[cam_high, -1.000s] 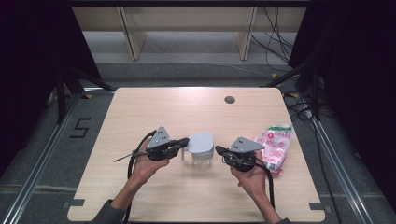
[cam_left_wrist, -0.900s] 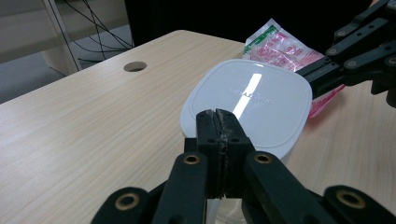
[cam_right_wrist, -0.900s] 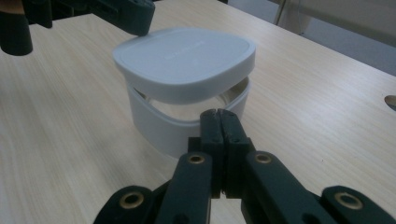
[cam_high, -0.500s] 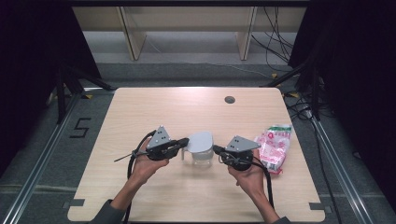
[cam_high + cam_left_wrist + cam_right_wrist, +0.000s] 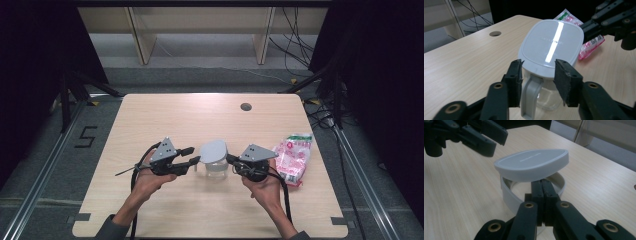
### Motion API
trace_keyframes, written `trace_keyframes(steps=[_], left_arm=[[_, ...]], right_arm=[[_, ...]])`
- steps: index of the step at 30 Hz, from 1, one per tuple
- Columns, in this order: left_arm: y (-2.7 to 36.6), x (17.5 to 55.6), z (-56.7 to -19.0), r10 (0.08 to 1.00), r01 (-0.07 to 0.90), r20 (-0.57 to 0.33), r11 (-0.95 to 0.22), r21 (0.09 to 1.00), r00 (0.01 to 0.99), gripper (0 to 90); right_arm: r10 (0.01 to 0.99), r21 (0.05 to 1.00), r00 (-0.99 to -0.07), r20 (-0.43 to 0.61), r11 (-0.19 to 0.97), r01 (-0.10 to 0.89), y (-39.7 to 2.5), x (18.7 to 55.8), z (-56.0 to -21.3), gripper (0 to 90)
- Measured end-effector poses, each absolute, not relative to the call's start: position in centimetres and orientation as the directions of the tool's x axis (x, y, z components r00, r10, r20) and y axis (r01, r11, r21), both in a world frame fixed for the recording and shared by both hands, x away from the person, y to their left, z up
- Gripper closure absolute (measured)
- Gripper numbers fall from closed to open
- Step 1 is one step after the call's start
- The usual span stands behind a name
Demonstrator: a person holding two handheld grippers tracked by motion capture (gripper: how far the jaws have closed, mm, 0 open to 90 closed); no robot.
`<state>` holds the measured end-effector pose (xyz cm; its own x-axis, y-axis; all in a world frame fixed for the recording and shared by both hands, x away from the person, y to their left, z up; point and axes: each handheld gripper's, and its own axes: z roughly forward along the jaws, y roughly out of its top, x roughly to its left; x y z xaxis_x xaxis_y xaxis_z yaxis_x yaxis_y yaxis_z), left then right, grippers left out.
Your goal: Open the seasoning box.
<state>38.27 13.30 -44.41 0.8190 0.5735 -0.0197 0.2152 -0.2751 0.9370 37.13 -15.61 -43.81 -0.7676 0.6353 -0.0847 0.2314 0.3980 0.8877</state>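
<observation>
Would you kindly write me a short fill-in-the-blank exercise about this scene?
1. The lid is ____ above the jug's rim.
2. The left gripper's fingers stand ____ around the jug's handle.
3. The pink bag lies beside the ____ gripper.

Missing words: tilted; open; right

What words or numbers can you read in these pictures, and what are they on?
"5": on the floor left of the table.
Grey lid: a faint embossed line of letters, too blurred to read.
Pink and white packet: printing too small to read.
</observation>
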Motion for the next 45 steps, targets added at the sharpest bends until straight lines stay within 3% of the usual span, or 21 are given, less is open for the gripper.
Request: trace_keyframes(steps=[7, 20, 22, 36, 45], left_arm=[[14.6, 37.2, -44.5, 0.605, 0.222, -0.02, -0.26, 0.94, 0.796, 42.8], [15.0, 36.5, -45.4, 0.601, 0.226, 0.007, -0.311, 0.923, 0.799, 33.1], [15.0, 36.4, -45.7, 0.612, 0.254, -0.024, -0.291, 0.922, 0.79, 32.8], [15.4, 35.8, -46.3, 0.617, 0.247, 0.008, -0.327, 0.912, 0.787, 30.0], [15.5, 35.5, -46.8, 0.64, 0.282, -0.025, -0.302, 0.911, 0.768, 29.5]], right_arm=[[0.611, 0.895, -0.785, -0.102, 0.401, 0.196, -14.7, 37.3, -43.1, 90.0], [0.598, 0.902, -0.795, -0.101, 0.392, 0.18, -13.1, 37.6, -42.4, 90.0], [0.599, 0.904, -0.794, -0.107, 0.391, 0.174, -12.9, 37.6, -42.4, 90.0], [0.575, 0.908, -0.81, -0.115, 0.391, 0.149, -11.4, 37.6, -42.0, 90.0], [0.563, 0.899, -0.813, -0.146, 0.419, 0.129, -10.4, 37.2, -42.0, 90.0]])
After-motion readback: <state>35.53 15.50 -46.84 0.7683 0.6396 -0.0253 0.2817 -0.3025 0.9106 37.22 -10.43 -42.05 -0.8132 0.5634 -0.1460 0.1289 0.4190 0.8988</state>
